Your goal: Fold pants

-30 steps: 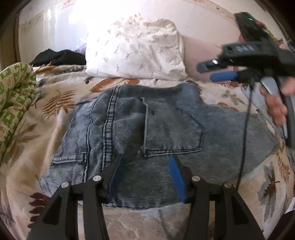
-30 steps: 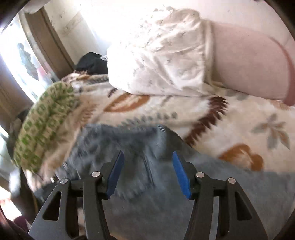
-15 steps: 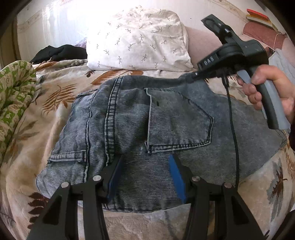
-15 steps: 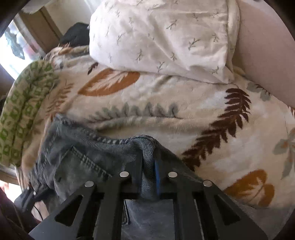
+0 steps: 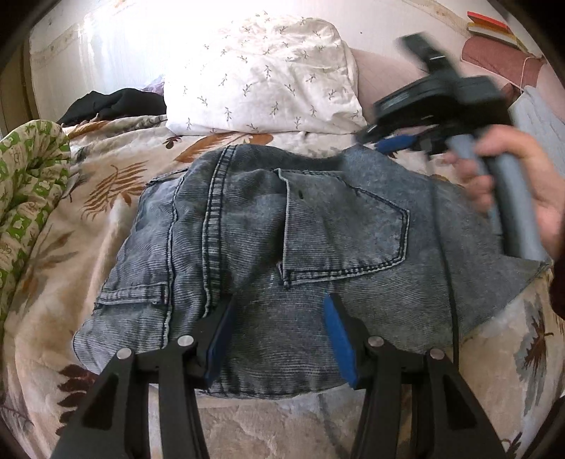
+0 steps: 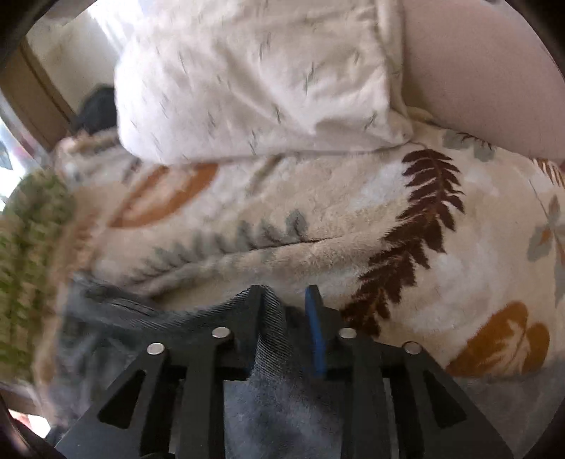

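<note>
Grey-blue jeans lie folded on the bed, back pocket up. My left gripper hangs open over their near edge, its blue pads apart above the denim and gripping nothing. At the far right corner of the jeans a hand holds my right gripper, blurred. In the right wrist view a fold of the jeans stands between the jaws of the right gripper. Those jaws are opening: the fold leans on the left finger and the right blue pad stands clear of it.
The jeans rest on a cream leaf-print blanket. A white pillow and a pink cushion lie behind. A green patterned quilt is bunched at the left, with a black garment beyond it. Books sit far right.
The right gripper came down onto the far corner of the jeans, shut on a fold of denim, and now its jaws have parted again. The left gripper stayed in place.
</note>
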`<state>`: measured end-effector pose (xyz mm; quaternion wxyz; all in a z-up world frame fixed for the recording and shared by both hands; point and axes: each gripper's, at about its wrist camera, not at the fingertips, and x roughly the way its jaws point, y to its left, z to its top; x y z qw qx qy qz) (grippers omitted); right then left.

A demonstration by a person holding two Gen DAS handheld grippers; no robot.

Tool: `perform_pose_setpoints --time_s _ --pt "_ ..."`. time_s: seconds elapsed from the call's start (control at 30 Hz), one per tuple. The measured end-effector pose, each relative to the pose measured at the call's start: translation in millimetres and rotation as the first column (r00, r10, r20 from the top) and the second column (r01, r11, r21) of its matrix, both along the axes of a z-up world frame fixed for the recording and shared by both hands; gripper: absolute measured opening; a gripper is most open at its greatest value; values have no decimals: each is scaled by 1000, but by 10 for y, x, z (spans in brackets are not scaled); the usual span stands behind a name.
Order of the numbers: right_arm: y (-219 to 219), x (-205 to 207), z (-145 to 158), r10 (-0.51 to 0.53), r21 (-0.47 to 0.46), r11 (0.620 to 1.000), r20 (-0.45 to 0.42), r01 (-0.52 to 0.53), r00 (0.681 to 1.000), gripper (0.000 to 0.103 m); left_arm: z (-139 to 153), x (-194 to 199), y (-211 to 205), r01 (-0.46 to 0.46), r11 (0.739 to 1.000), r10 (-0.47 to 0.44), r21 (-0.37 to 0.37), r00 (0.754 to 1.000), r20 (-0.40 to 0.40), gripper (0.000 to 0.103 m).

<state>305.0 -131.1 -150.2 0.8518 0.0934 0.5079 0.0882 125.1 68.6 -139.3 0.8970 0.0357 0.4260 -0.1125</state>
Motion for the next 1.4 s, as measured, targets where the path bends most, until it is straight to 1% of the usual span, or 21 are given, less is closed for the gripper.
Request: perform_pose_setpoints --time_s 0.17,0.27,0.3,0.37,0.43,0.53,0.57,0.63,0.7,0.73,0.8,0.83,0.87,0.9,0.93,1.03,1.13,1.2,1.27,1.33,1.4 --pt "-451 -595 516 -79 123 990 114 65 990 43 48 -12 30 -16 1000 17 -25 1000 16 54" --pt "-846 -1154 711 -142 192 975 146 113 979 47 9 -15 -33 -8 1000 7 22 1000 30 55" --pt "-980 -1345 746 -172 216 967 155 137 973 50 -34 -11 -81 -2 998 0 60 999 32 56" --pt "-1318 -1834 809 -263 270 940 179 209 948 54 -67 -30 -166 4 992 -12 125 998 62 56" --pt "-1631 -2241 805 -363 333 897 180 290 914 55 -53 -51 -187 0 990 -12 140 996 87 56" --pt "-2162 -2880 703 -552 466 773 159 431 818 59 40 -140 -125 -17 993 3 115 993 122 56" --pt "-2339 -3094 615 -616 529 709 143 467 774 60 91 -200 -99 -25 994 10 106 990 141 56" --pt "-2583 -3349 438 -684 625 606 96 491 723 60 211 -327 -75 -52 993 32 103 980 194 57" --pt "-2848 -3515 219 -741 702 473 -9 532 671 60 329 -437 -113 -64 993 40 96 971 236 60" --pt "-2975 -3567 122 -764 728 404 -64 553 643 60 397 -483 -177 -46 995 24 86 969 247 61" --pt "-3160 -3643 20 -794 738 330 -120 588 596 60 500 -493 -356 6 996 -28 90 968 249 61" --pt "-3243 -3680 -36 -812 735 284 -157 615 563 60 565 -471 -481 35 995 -58 97 969 242 61" --pt "-3301 -3693 -80 -814 740 256 -183 622 552 60 624 -443 -602 64 993 -85 95 969 234 61" --pt "-3341 -3685 -112 -809 747 238 -201 621 552 60 683 -396 -729 98 991 -116 89 968 225 61" --pt "-3374 -3645 -143 -802 741 229 -224 632 553 60 743 -342 -877 131 988 -147 86 966 215 61" --pt "-3433 -3544 -216 -789 696 244 -263 676 556 60 873 -178 -1272 210 974 -222 86 959 175 61" --pt "-3490 -3510 -359 -782 670 232 -302 705 544 60 952 -3 -1631 296 950 -307 95 941 139 62" --pt "-3510 -3409 -416 -773 660 233 -320 714 548 60 974 135 -1836 353 928 -366 116 922 126 64" --pt "-3501 -3303 -399 -778 638 261 -305 724 550 60 986 268 -2057 402 905 -417 138 903 105 65" --pt "-3489 -3199 -412 -781 614 283 -298 736 549 61 985 360 -2275 462 876 -474 135 878 72 65" --pt "-3503 -3157 -422 -785 612 281 -296 739 544 60 973 464 -2487 511 848 -521 142 852 47 65"
